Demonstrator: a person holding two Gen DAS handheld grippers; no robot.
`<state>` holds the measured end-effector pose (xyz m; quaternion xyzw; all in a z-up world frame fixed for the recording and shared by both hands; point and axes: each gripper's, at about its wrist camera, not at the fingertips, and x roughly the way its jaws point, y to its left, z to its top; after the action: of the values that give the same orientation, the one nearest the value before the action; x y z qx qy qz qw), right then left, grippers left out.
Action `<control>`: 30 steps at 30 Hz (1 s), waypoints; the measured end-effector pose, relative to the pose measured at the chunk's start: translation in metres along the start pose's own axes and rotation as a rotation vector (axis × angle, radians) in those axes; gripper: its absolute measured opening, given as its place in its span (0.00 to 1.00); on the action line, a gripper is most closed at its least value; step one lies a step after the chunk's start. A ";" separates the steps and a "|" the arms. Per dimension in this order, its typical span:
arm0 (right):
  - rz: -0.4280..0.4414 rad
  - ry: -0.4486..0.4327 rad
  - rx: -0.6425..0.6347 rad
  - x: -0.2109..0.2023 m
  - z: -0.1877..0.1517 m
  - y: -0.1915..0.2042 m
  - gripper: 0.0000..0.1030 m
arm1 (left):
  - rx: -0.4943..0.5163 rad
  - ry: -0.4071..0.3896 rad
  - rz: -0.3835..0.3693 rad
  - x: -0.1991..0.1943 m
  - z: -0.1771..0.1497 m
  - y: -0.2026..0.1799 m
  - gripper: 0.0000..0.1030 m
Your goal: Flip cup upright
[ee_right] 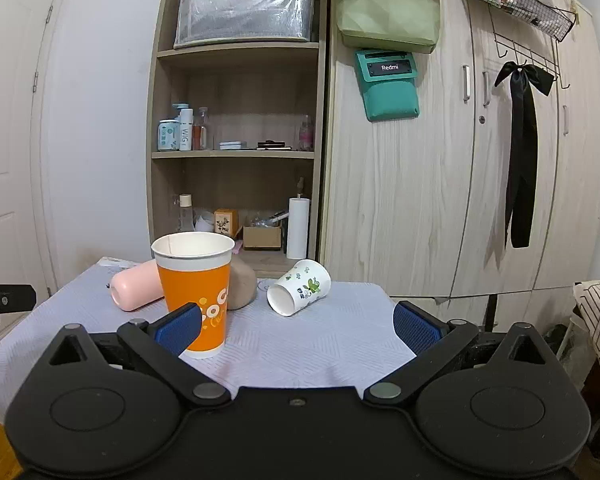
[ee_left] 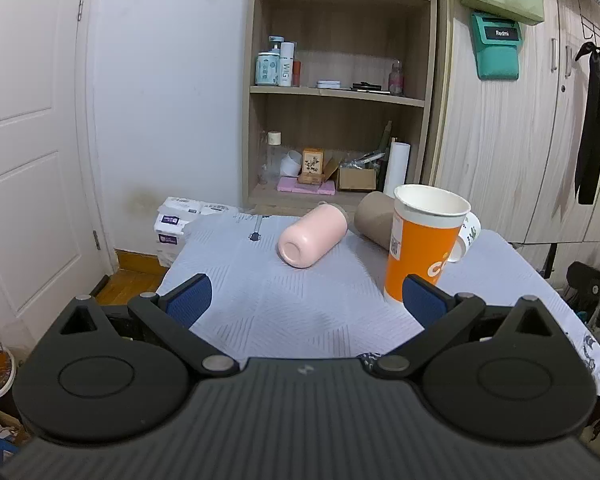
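An orange paper cup (ee_left: pixel 422 240) stands upright on the table; it also shows in the right wrist view (ee_right: pixel 196 292). A pink cup (ee_left: pixel 312 236) lies on its side, base toward me, also in the right wrist view (ee_right: pixel 138 290). A brown cup (ee_left: pixel 376 216) lies on its side behind the orange one, seen in the right wrist view too (ee_right: pixel 242 286). A white patterned cup (ee_right: pixel 299 287) lies on its side, mouth toward me; its edge shows in the left wrist view (ee_left: pixel 469 236). My left gripper (ee_left: pixel 306 300) and right gripper (ee_right: pixel 296 328) are both open and empty, short of the cups.
The table carries a pale blue cloth (ee_left: pixel 284 300). A wooden shelf unit (ee_right: pixel 236 152) with bottles and boxes stands behind it, beside a wardrobe (ee_right: pixel 440 184). A white door (ee_left: pixel 28 140) is at the left. Tissue packs (ee_left: pixel 176 224) sit on the floor.
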<state>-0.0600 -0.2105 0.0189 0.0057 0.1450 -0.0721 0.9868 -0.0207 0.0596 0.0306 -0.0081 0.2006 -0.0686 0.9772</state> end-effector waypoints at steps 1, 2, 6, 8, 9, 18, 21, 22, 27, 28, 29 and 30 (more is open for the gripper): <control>0.000 0.001 -0.001 0.000 0.000 0.000 1.00 | 0.002 0.003 0.000 0.000 0.000 -0.001 1.00; 0.000 0.001 -0.002 0.000 0.000 0.000 1.00 | 0.001 0.005 0.000 0.000 -0.001 -0.001 1.00; 0.005 -0.004 0.003 -0.002 -0.001 -0.001 1.00 | 0.007 0.008 0.010 0.001 -0.002 -0.002 1.00; 0.012 -0.006 0.004 -0.004 -0.001 0.000 1.00 | 0.008 0.009 0.018 0.000 -0.003 -0.002 1.00; 0.015 -0.007 0.003 -0.004 -0.002 0.000 1.00 | 0.006 0.010 0.020 -0.001 -0.003 -0.002 1.00; 0.018 -0.021 0.015 -0.004 0.000 -0.001 1.00 | 0.045 0.011 0.065 -0.002 -0.003 -0.007 1.00; 0.012 -0.031 0.016 -0.005 0.000 -0.002 1.00 | 0.053 0.012 0.067 -0.001 -0.003 -0.010 1.00; 0.013 -0.033 0.016 -0.004 0.000 -0.001 1.00 | 0.059 0.011 0.071 -0.002 -0.003 -0.011 1.00; 0.025 -0.029 0.018 -0.002 -0.001 -0.001 1.00 | 0.058 0.010 0.068 -0.002 -0.002 -0.012 1.00; 0.025 -0.027 0.016 -0.002 -0.002 0.000 1.00 | 0.051 0.013 0.067 -0.002 -0.003 -0.012 1.00; 0.025 -0.025 0.013 -0.001 -0.002 0.000 1.00 | 0.046 0.015 0.070 -0.001 -0.003 -0.012 1.00; 0.026 -0.024 0.010 -0.001 -0.002 0.000 1.00 | 0.043 0.017 0.072 -0.001 -0.003 -0.011 1.00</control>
<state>-0.0617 -0.2098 0.0171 0.0117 0.1326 -0.0601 0.9893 -0.0242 0.0486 0.0285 0.0206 0.2074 -0.0377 0.9773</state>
